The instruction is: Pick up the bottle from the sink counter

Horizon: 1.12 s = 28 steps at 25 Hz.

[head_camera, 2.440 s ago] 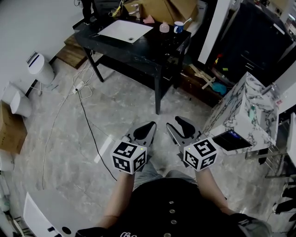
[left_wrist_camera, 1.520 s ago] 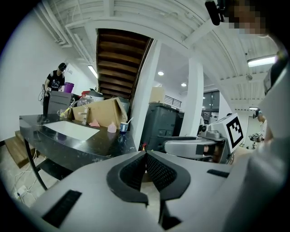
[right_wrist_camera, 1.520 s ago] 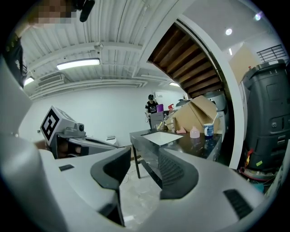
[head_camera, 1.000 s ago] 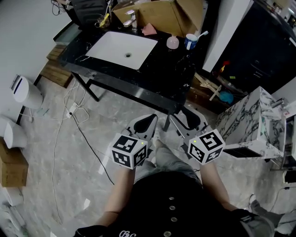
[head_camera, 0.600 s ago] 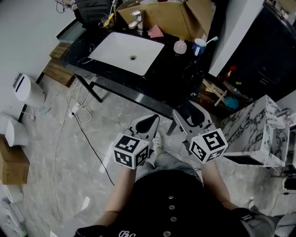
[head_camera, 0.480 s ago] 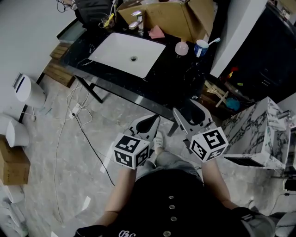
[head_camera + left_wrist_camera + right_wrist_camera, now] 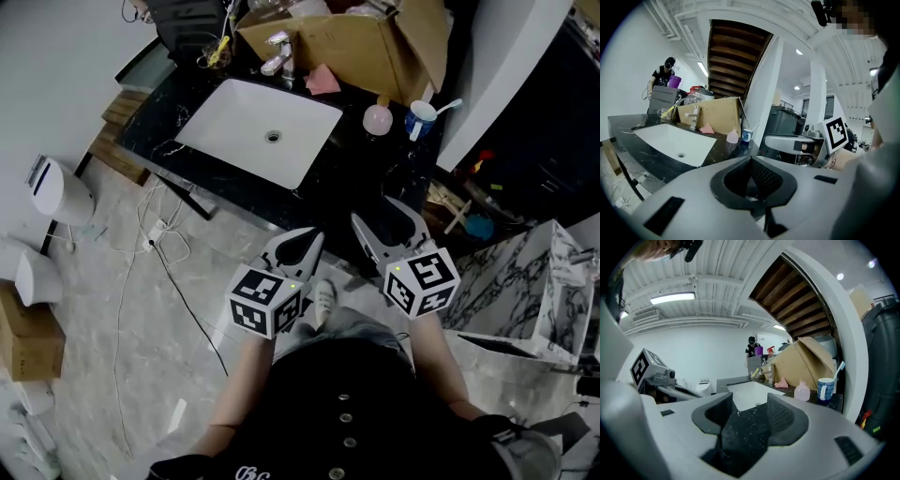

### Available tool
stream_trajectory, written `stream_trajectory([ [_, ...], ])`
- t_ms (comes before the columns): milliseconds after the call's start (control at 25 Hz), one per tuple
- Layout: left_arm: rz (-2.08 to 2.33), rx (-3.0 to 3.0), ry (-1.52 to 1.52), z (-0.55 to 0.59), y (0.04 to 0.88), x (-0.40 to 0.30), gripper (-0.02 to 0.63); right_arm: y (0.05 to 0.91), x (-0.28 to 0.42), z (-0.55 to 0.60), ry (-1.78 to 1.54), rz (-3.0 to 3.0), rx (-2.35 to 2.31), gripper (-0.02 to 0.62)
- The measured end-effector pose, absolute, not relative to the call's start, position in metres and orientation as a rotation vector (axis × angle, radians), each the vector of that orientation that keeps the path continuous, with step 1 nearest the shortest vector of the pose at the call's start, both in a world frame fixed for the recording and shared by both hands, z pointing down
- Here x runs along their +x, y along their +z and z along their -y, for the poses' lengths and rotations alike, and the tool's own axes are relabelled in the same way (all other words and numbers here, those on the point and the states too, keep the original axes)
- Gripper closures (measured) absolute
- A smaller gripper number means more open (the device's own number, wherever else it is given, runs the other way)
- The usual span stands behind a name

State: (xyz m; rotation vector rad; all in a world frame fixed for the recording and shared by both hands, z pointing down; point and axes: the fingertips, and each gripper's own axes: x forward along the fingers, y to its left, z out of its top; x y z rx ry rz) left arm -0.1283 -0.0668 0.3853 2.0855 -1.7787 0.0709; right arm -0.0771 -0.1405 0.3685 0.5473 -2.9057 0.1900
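You have come closer: the sink counter (image 7: 352, 164) is now just ahead of both grippers. The pink bottle (image 7: 378, 119) stands at its far right, beside the cup (image 7: 421, 118). Your right gripper (image 7: 377, 211) has just been opening, with nothing between its jaws. The left gripper (image 7: 305, 236) is closed and empty. The reach is still to be made.

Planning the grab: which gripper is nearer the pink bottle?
Right. The right gripper, its empty jaws just opened wider, sits directly below the pink bottle in the head view; the left gripper is farther off, lower-left.
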Motion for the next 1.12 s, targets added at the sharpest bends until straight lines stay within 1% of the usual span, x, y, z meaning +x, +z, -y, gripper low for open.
stream_trajectory([
  [200, 1.752, 2.104, 0.098, 0.112, 0.382, -0.150, 0.589, 0.371, -0.101, 0.178, 0.237, 2.892, 0.545, 0.362],
  [400, 1.731, 2.143, 0.090, 0.158, 0.376, -0.165, 0.589, 0.368, -0.116, 0.209, 0.238, 2.897, 0.547, 0.335],
  [1120, 1.455, 2.236, 0.148, 0.236, 0.403, -0.169, 0.589, 0.402, -0.119, 0.270, 0.314, 2.743, 0.753, 0.314],
])
